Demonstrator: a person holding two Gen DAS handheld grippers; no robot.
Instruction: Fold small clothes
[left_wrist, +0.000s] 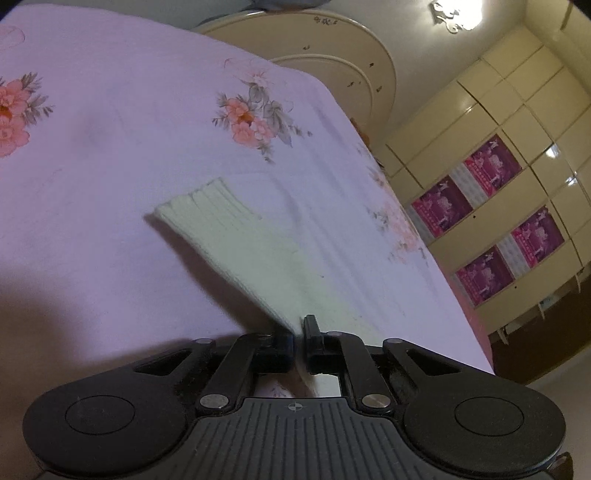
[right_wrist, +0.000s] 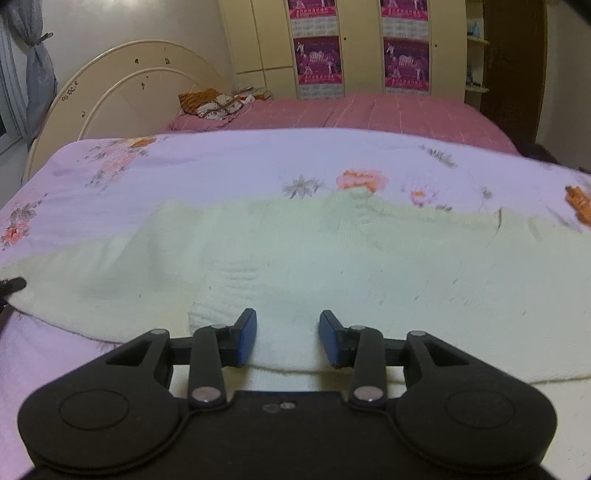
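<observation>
Knitted cream wool is lying across the floral bedsheet (right_wrist: 221, 166); the small sweater (right_wrist: 295, 251) is spreading ahead of the right claw (right_wrist: 288, 338), whose blue pads (right_wrist: 247, 336) are standing apart, released, over the sweater's near hem with nothing between them. The left claw (left_wrist: 299, 332) is clenching an edge of the sweater, and the sleeve (left_wrist: 229, 240) is stretching away ahead of it, its ribbed cuff (left_wrist: 199, 206) at the far end.

Risks, as a judgement: the left claw is pinching only a thin edge, so a brisk lift could be pulling the loose knit free or stretching it; the right claw, closing where it is hovering, could be catching the sheet along with the hem, dragging the bedding and spoiling the fold.

The right wrist view is showing the whole body and neckline, and the left claw's dark tip at the sweater's far left edge; the left view is showing the pinch up close, which the right cannot resolve.
</observation>
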